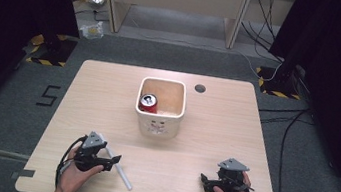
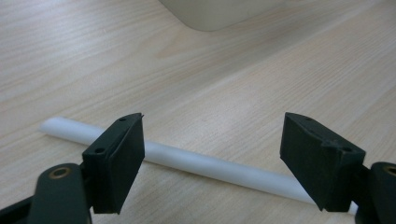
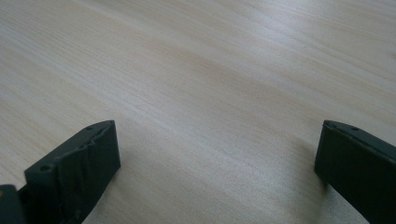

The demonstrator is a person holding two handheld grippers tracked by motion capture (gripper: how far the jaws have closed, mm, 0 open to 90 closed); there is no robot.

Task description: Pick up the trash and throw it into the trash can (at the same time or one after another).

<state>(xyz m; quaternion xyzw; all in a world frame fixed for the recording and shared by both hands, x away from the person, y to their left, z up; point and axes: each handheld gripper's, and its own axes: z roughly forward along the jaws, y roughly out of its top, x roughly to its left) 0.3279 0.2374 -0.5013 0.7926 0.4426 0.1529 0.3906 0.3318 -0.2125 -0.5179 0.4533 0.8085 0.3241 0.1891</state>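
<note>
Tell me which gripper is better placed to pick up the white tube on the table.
Left. The left gripper sits right at the white tube, which lies across the gap between its open jaws. The right gripper is open too, but has bare table before it, far from the tube.

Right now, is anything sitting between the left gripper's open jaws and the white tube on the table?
Nothing visible does. In the left gripper view the white tube lies flat on bare table just beyond the left gripper, whose jaws stand open on either side of it. The white bin sits farther back.
</note>
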